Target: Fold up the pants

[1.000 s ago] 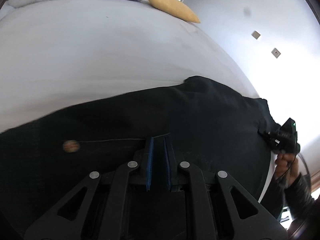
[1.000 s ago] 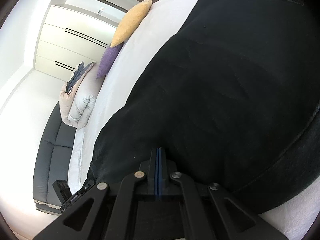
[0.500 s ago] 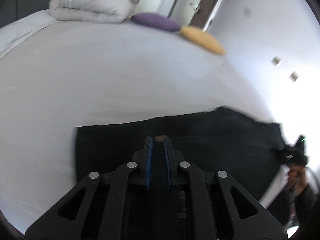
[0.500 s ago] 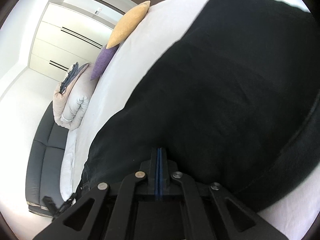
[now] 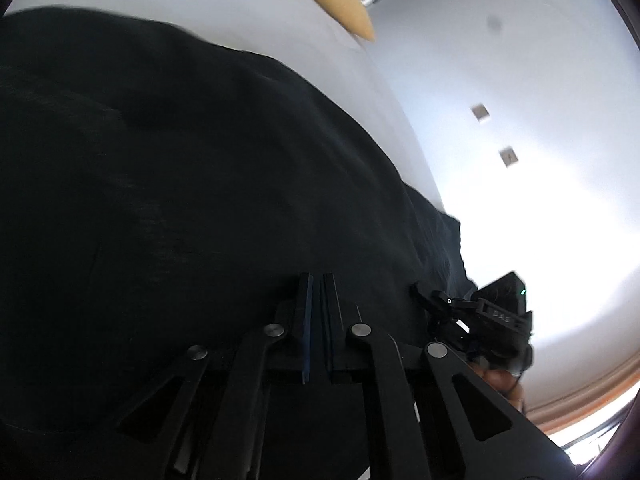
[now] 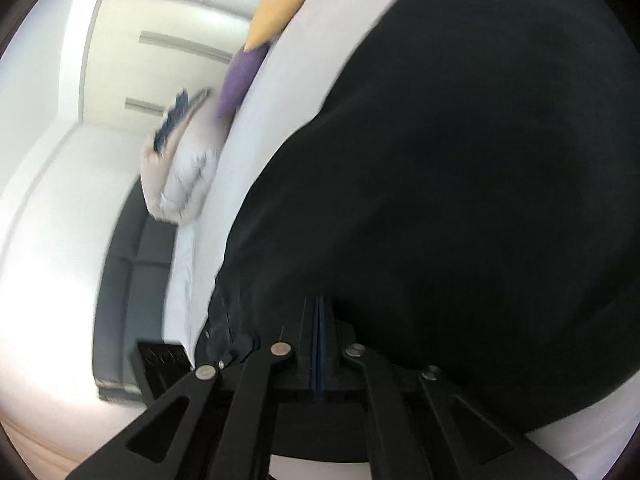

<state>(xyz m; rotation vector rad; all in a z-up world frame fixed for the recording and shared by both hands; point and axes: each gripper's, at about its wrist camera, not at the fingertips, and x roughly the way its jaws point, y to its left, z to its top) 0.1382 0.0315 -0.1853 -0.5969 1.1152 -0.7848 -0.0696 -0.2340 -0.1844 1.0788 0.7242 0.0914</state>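
Observation:
The black pants (image 5: 180,168) lie spread over the white bed (image 5: 200,4) and fill most of both wrist views (image 6: 480,168). My left gripper (image 5: 317,280) is shut on the near edge of the pants, with dark cloth between its blue pads. My right gripper (image 6: 319,300) is shut tight on another part of the pants' edge. The right gripper also shows in the left wrist view (image 5: 432,300), at the pants' right end, held by a hand.
A yellow cushion (image 5: 340,0) lies at the bed's far end, also in the right wrist view (image 6: 284,4) beside a purple cushion (image 6: 240,76) and a rolled white duvet (image 6: 184,176). A dark sofa (image 6: 132,280) stands beyond the bed. White wall is to the right.
My left gripper has swung to the right, and the pants now fill its view. The right gripper has shifted slightly. Both have stayed shut on the pants.

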